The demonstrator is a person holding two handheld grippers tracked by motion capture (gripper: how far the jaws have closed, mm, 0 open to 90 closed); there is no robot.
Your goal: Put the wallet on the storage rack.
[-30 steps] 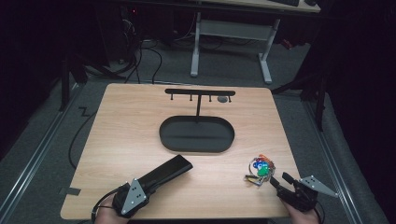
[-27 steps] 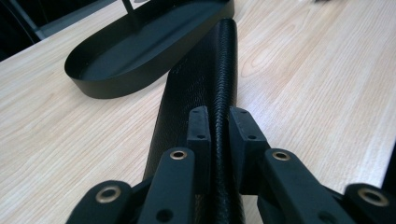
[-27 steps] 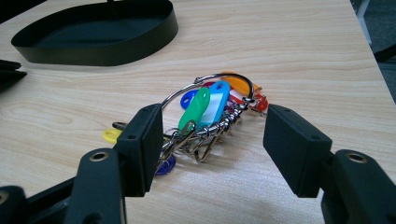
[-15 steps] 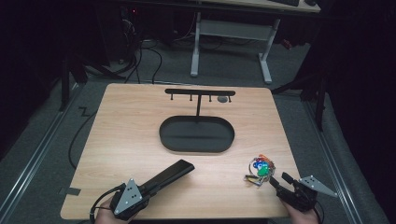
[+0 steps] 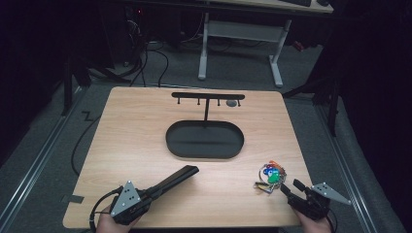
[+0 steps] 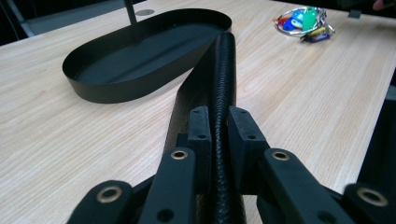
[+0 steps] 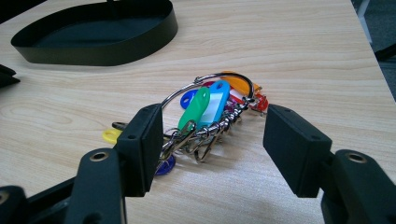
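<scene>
left gripper (image 6: 218, 135) is clamped on a black case (image 6: 222, 70), maybe a textured pouch, lying by the tray (image 6: 93, 88). right gripper (image 7: 212, 140) jaws stand apart around the keys (image 7: 210, 112) on the table (image 7: 289, 51).

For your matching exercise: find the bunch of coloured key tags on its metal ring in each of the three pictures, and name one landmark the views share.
High view: the bunch of key tags lies at the table's near right, just ahead of the right gripper.
Left gripper view: the bunch sits at the top right, across the table.
Right gripper view: the bunch lies at the centre, between the open jaws.
Shared landmark: the black oval tray.
</scene>
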